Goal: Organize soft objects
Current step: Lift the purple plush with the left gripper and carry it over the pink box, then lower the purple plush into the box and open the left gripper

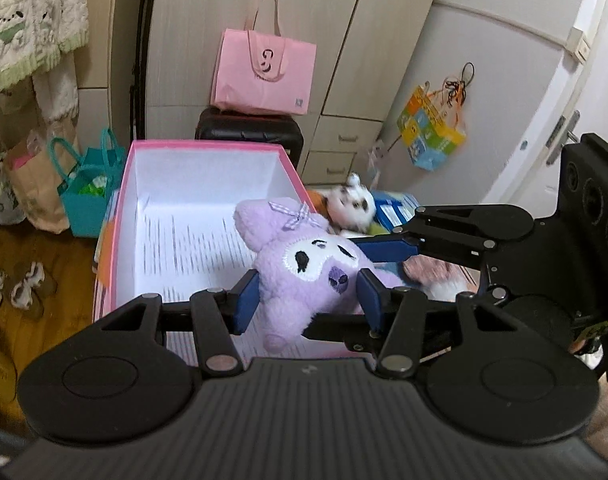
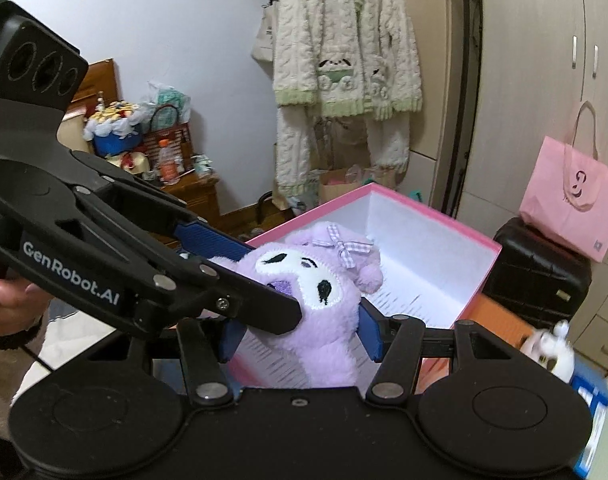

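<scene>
**Over the box's near edge, two grippers share one plush**

Between both grippers, the purple plush hangs above the pink box's near edge: left gripper pinches its body, right gripper closes around it, likely steadying it for placement inside.

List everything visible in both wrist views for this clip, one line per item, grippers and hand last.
Purple plush: 1, lilac with white face and checked bow, held over the box's near end.
Pink box: 1, pink outside, white inside, open, no lid seen.
White plush: 1, white with dark patches, blurred, right of the box.
Pink bag: 1, pink, on the suitcase.
Suitcase: 1, black, behind the box.
Teal bag: 1, teal, on the floor left of the box.
Knit pyjamas: 1 set, cream with green trim, hanging.
Left gripper: 1, black with blue pads, closed on the purple plush.
Right gripper: 1, same build, also gripping it.
Hand: 1, on the left gripper's handle.
</scene>
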The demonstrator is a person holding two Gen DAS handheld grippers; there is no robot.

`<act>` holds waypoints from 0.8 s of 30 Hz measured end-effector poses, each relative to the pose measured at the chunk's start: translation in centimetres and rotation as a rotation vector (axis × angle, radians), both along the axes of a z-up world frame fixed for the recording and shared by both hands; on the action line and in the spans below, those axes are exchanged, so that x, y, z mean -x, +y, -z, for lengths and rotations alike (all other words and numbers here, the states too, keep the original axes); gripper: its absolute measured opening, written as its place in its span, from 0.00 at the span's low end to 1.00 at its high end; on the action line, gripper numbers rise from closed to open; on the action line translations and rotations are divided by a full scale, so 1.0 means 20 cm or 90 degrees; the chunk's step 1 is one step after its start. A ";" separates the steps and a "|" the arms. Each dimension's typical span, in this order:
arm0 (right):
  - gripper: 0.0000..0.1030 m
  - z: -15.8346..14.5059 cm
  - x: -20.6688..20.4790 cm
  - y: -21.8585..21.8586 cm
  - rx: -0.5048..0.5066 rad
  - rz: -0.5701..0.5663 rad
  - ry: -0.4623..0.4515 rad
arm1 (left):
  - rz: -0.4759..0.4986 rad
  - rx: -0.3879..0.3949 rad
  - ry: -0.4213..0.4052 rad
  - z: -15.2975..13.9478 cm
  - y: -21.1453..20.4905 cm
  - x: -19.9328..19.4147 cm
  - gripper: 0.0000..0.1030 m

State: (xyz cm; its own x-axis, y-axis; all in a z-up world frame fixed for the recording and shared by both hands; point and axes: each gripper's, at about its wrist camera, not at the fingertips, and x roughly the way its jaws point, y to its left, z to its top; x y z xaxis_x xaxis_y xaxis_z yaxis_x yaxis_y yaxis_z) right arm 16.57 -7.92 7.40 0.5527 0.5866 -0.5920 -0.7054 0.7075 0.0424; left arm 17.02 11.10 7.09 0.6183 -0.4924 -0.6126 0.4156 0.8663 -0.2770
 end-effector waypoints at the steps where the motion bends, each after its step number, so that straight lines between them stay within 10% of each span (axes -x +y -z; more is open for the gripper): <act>1: 0.61 0.00 -0.05 0.00 0.001 0.001 0.002 | 0.001 0.000 -0.001 0.01 0.00 -0.05 0.49; 24: 0.61 0.34 -0.71 0.18 0.176 -0.034 0.046 | -0.046 -0.022 0.176 0.39 -0.02 -0.85 0.49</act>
State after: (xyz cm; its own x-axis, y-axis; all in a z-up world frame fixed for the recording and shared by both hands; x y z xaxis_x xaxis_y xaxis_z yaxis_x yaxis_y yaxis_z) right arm 30.72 -4.30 0.63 0.4763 0.4245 -0.7700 -0.7438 0.6615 -0.0954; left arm 34.07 10.69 -0.69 0.4580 -0.4290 -0.7786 0.2644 0.9019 -0.3415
